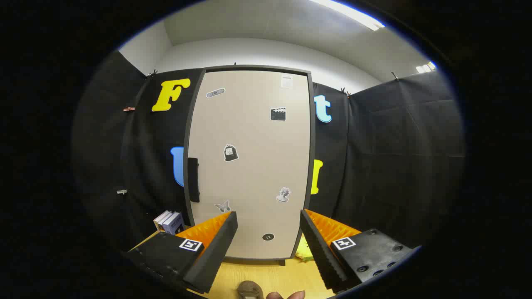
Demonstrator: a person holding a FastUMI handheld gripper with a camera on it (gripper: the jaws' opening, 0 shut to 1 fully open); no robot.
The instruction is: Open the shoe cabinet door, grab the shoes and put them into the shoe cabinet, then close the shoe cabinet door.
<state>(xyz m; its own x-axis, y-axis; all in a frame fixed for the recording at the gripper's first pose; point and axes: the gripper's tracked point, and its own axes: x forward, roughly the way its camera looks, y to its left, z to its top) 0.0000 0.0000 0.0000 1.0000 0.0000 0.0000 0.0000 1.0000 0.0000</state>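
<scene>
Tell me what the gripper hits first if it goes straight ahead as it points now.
Most likely the tall beige shoe cabinet door, which is shut; the open gripper faces its lower part with nothing between, though depth is unclear.

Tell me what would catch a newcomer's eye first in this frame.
The tall shoe cabinet door stands shut straight ahead, dotted with small stickers, a dark handle on its edge. The gripper hangs before it, jaws open and empty. Below, on the wooden floor, a brown shoe lies between the jaws.
</scene>
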